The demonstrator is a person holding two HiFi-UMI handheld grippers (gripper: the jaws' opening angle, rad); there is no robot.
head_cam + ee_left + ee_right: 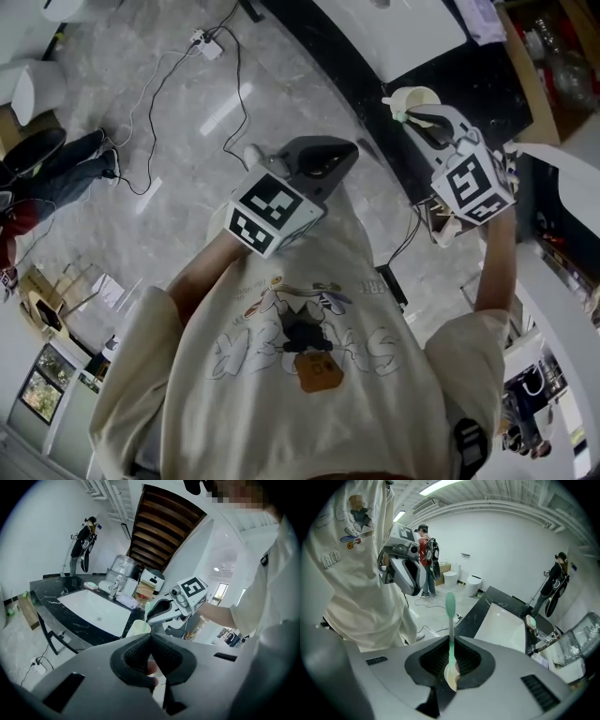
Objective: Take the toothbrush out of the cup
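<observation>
Toothbrush (450, 620), right gripper view: one, green stem with a pale wide end low between the pads; its far end stands free in the air
Right gripper (451, 639): jaws closed onto the toothbrush, apart only by the width of the stem
Around it: one white sink (501, 620) set in one black counter (474, 613); two bystanders (one in red (424, 545), one in dark (557, 576)); the wearer's cream shirt (351, 573) blocks the whole left side
Cup (139, 628), left gripper view: one, cream, on the counter's near edge beside the sink; the right gripper hangs just above it, the toothbrush pointing down toward the rim, and from this angle I cannot tell whether they touch
Left gripper (150, 635): pads brought together at the tips; a small pale patch shows low between them, too unclear to name
Also there: one bystander in dark by the far wall, one clear water jug (123, 569) behind the sink
Head view: two marker cubes, one per gripper (272, 214) (472, 185); right gripper just beside the cup over the counter, left gripper well apart from both, over the marble floor (187, 141); cables (164, 84) and one power strip (208, 44) lie on that floor
</observation>
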